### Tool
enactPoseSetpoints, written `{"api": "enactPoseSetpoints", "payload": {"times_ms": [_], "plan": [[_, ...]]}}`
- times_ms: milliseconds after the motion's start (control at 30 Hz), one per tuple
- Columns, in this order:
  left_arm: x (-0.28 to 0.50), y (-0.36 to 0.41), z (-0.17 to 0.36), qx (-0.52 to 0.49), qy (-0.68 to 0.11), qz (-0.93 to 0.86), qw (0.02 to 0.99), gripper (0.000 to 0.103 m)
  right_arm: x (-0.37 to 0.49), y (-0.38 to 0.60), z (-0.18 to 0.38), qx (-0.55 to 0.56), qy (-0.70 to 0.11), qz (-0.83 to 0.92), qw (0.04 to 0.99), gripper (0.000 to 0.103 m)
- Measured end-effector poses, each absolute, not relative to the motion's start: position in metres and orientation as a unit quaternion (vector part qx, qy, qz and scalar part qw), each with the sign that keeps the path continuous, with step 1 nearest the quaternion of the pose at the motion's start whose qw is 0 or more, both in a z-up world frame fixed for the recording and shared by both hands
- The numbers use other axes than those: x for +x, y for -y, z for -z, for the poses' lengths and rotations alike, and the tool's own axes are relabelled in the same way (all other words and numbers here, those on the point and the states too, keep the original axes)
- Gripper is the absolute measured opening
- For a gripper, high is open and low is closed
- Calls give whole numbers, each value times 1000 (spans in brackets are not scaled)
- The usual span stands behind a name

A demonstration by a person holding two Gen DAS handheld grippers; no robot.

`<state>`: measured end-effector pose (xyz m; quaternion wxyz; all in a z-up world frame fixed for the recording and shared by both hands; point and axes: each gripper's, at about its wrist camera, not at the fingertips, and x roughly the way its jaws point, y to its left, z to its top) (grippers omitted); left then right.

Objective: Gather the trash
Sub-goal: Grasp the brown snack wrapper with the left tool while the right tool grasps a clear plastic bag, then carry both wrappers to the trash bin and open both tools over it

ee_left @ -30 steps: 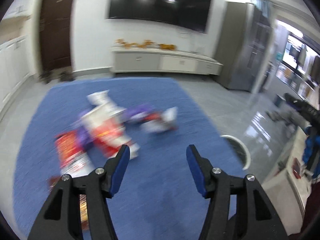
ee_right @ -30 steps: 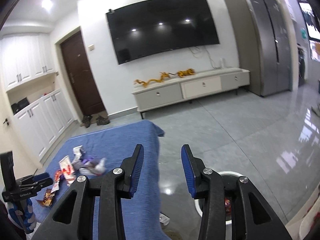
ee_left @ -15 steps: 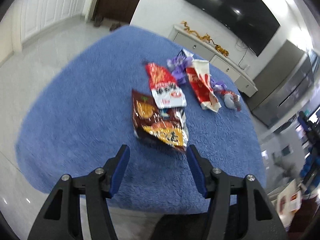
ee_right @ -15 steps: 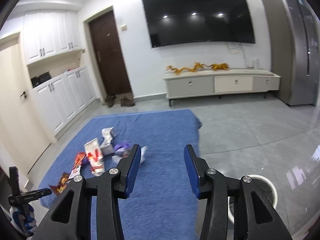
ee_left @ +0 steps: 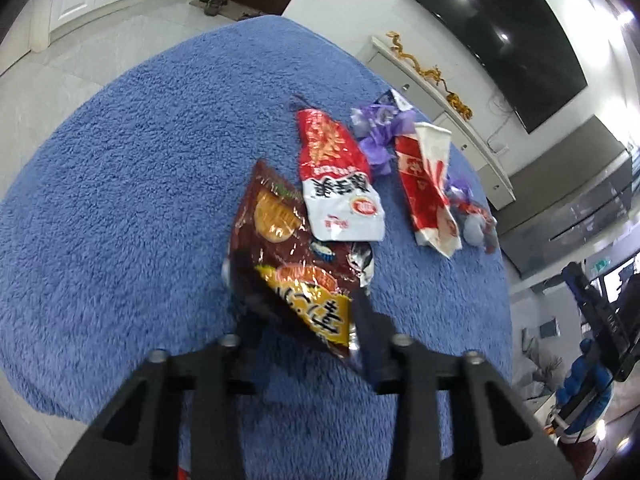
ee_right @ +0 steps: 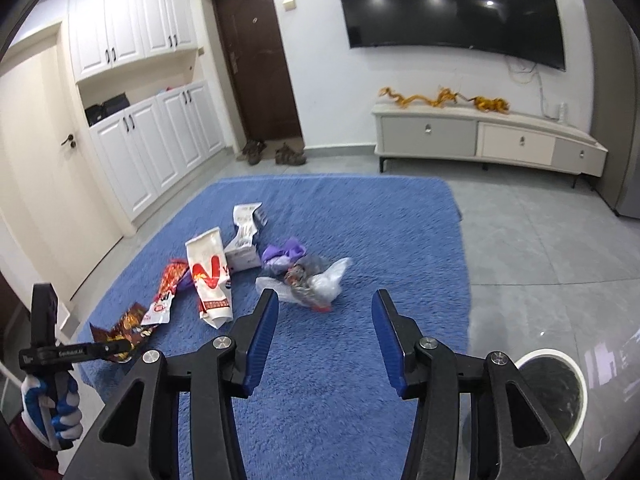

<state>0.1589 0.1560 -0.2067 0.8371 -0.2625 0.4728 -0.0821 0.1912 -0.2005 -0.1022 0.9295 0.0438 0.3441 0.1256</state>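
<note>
Several wrappers lie on a blue rug [ee_left: 120, 168]. In the left wrist view my left gripper [ee_left: 296, 304] straddles the near end of a brown and yellow snack bag [ee_left: 288, 252]; its fingers sit at the bag's two sides, blurred, so the grip is unclear. Beyond it lie a red and white bag [ee_left: 336, 176], a red and white carton [ee_left: 428, 184] and purple wrappers [ee_left: 376, 136]. My right gripper [ee_right: 324, 340] is open and empty above the rug, short of a crumpled clear plastic bag [ee_right: 312, 280]. The left gripper [ee_right: 76, 350] shows at the rug's left edge.
A white round trash bin [ee_right: 556, 392] with a dark liner stands on the grey tile floor right of the rug. A low TV cabinet [ee_right: 480, 140] stands at the back wall, shoes [ee_right: 272, 152] by the brown door, white cupboards [ee_right: 152, 136] on the left.
My left gripper swung down from a view across the rug and closed in on the brown snack bag, its fingers now narrower. My right gripper turned left from the bin toward the trash pile.
</note>
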Motion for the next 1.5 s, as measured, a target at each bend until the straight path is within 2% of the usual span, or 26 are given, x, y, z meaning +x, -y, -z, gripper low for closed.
{"api": "enactPoseSetpoints", "payload": {"times_ms": [33,133,367,600,700,767,800,1267,1500], "plan": [[162,-159,209,-268,-474,78,835,18,196,197,105,43,-348,-129,927,48],[164,-165,211,-276,-471,70,835,11,214,184,118,39,-363,-146,919,48],[165,-181,203,-285,-449,57,845,8,258,161,142,32,-387,-162,907,48],[164,-195,193,-292,-428,46,854,8,293,150,167,35,-410,-166,896,43],[160,-199,188,-291,-423,43,857,8,301,147,175,38,-420,-170,891,33],[156,-203,184,-291,-418,40,860,8,303,146,178,45,-426,-182,885,18],[154,-204,182,-291,-415,39,861,8,303,146,178,50,-429,-191,882,18],[127,-183,138,-254,-385,68,885,8,240,190,111,97,-340,-224,908,16],[142,-118,114,-208,-389,130,888,8,198,261,94,115,-300,-162,933,16]]}}
